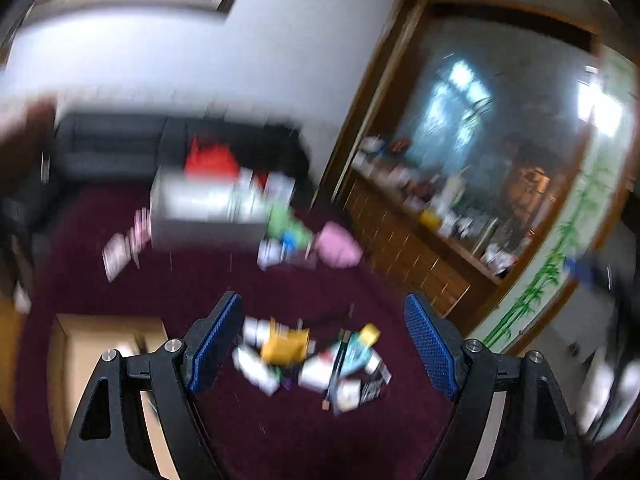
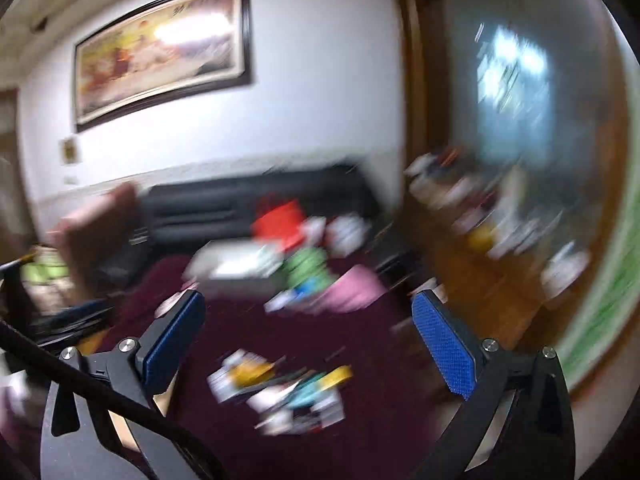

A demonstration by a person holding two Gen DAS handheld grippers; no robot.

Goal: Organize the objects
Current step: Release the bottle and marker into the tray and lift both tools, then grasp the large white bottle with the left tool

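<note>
One blurry heap of small packets [image 1: 312, 360] is seen on the maroon carpet [image 1: 280, 432], too smeared to be counted. Nothing is held: left gripper [image 1: 324, 344] and right gripper [image 2: 308, 344] are both spread wide above it. One white box [image 1: 208, 208] and one pink thing [image 1: 340, 246] are spotted farther back.

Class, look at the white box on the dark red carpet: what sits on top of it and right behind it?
On the white box sits something red, blurred beyond naming. Behind it stands a black sofa. The box and the red thing hide the sofa's lower middle.
</note>
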